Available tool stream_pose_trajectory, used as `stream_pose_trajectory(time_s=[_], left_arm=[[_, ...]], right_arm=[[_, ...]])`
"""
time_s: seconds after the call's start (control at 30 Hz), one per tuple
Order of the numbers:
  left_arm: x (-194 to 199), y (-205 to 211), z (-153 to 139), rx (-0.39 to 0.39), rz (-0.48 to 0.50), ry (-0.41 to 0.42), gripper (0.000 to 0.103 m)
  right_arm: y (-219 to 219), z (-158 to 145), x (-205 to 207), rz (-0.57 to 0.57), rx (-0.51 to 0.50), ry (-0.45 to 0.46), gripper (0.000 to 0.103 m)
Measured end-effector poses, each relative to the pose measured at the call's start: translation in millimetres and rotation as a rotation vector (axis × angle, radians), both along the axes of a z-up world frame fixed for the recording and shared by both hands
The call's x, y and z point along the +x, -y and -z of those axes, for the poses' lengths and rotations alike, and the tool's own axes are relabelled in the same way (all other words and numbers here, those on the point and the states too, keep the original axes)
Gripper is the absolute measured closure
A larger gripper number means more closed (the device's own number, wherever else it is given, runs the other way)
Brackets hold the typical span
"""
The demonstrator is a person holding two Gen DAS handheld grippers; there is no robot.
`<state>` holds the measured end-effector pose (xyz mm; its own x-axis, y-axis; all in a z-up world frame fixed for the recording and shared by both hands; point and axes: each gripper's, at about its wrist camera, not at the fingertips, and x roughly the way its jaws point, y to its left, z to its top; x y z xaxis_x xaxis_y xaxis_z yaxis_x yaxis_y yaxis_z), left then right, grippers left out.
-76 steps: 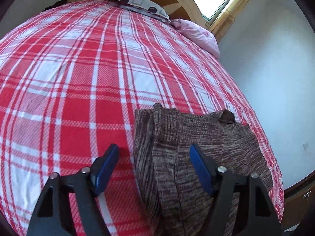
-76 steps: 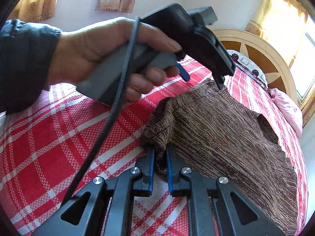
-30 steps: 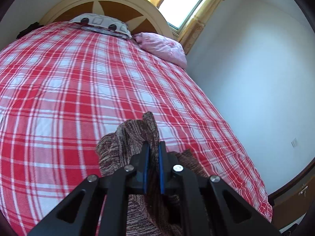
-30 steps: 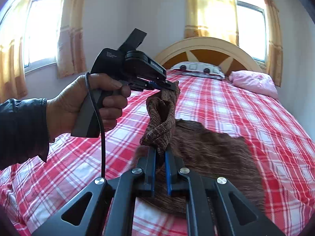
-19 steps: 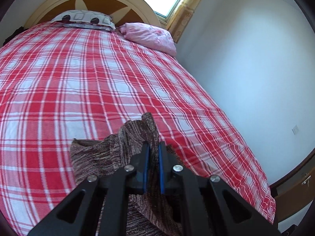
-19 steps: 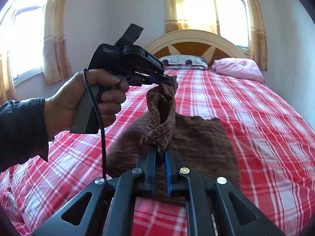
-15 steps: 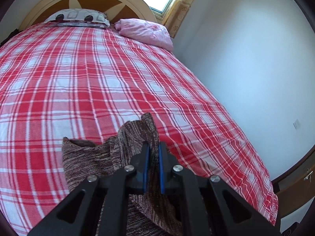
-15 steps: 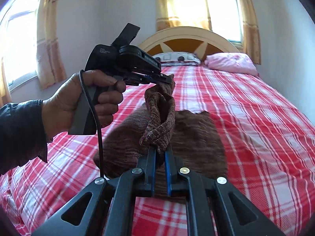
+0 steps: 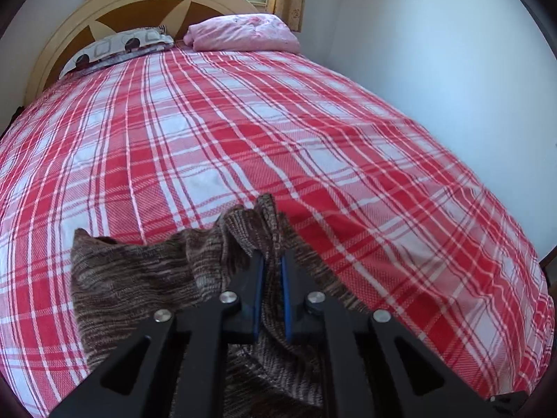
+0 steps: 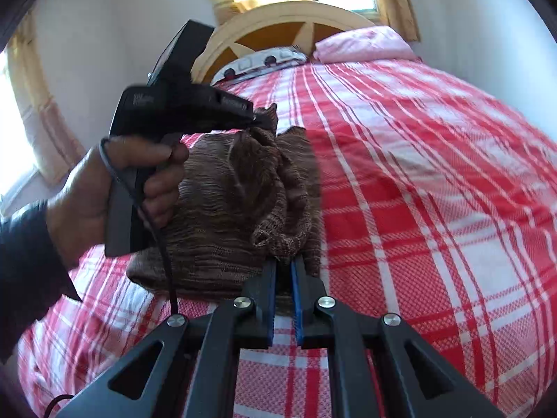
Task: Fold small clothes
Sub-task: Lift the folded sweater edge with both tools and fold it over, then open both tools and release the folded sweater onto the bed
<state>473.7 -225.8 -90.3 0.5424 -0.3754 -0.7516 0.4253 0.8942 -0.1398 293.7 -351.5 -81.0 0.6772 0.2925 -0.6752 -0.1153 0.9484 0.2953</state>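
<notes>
While the person's left hand [image 10: 115, 188] squeezes the handle at the left of the right wrist view, the left gripper [image 9: 271, 271] is clamped on a bunched edge of the brown knit garment [image 9: 139, 278]; jaws closed, cloth pinched between the blue pads, a peak of knit standing up past the tips. Garment body drapes from that pinch down to the red plaid bedspread [image 9: 243, 146], a corner lying flat at far left of the left wrist view.

Centre: the right gripper [image 10: 283, 268] likewise closed on a second gathered edge of the same garment (pinch sits low, close to the bed). Fabric between the two pinches sags in loose folds, part lifted, part resting on the bed.

Handling, judged: light, soft, limp knit; no stiffness, so it will droop and crease wherever unsupported. Loose weave looks grippy, unlikely to slip, but may stretch or snag if pulled hard. Best hold seems to be at hems or corners, both layers caught, pinches kept well apart so the edge stays taut.

Right: bare bedspread, grey patterned pillow [image 9: 118, 48] and pink pillow [image 9: 243, 33] at the headboard, well apart from the work
</notes>
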Motion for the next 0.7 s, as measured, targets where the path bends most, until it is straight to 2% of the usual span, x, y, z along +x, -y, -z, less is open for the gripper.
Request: stream_pose_trajectory(time_s=[0.13, 0.17, 0.23, 0.27, 0.3, 0.33, 0.37, 0.4, 0.5, 0.6, 0.7], left_arm=[[-6.1, 9.1, 8.3, 0.066, 0.013, 0.023, 0.088], [-9.4, 8.9, 3.3, 0.051, 0.019, 0.03, 0.087], [-18.0, 2.1, -11.7, -0.031, 0.036, 0.034, 0.084], [-25.7, -3.8, -22.9, -0.079, 0.045, 0.043, 0.072], [-35.4, -10.8, -32.9, -0.11, 0.06, 0.061, 0.052], [-45.9, -17.3, -40.3, -0.123, 0.062, 0.093, 0.042], [-55.6, -21.4, -44.8, -0.119, 0.06, 0.126, 0.034], [-64.8, -26.1, -47.4, -0.109, 0.068, 0.149, 0.034], [-85.7, -40.6, -38.0, -0.013, 0.065, 0.16, 0.034], [-97.7, -56.8, -16.2, 0.044, 0.047, 0.138, 0.034], [-97.6, -70.1, 6.4, 0.072, 0.009, 0.089, 0.034]], right_arm=[[0.5, 3.3, 1.4, -0.009, 0.017, -0.026, 0.095], [4.0, 4.2, 1.2, -0.009, 0.038, -0.028, 0.095], [9.6, 3.9, 1.2, -0.012, 0.044, -0.041, 0.095], [12.7, 1.8, 0.1, -0.002, 0.041, -0.034, 0.093], [17.7, -1.2, -1.7, 0.016, 0.035, -0.02, 0.078], [23.6, -5.8, -3.9, 0.037, 0.037, -0.003, 0.051], [30.1, -10.3, -5.9, 0.065, 0.044, 0.017, 0.04], [35.2, -15.1, -7.7, 0.096, 0.049, 0.038, 0.034], [41.7, -32.9, -6.9, 0.125, 0.029, 0.098, 0.034], [28.0, -52.4, 12.7, -0.002, 0.068, 0.134, 0.034], [1.7, -66.5, 51.2, -0.173, 0.179, 0.132, 0.034]])
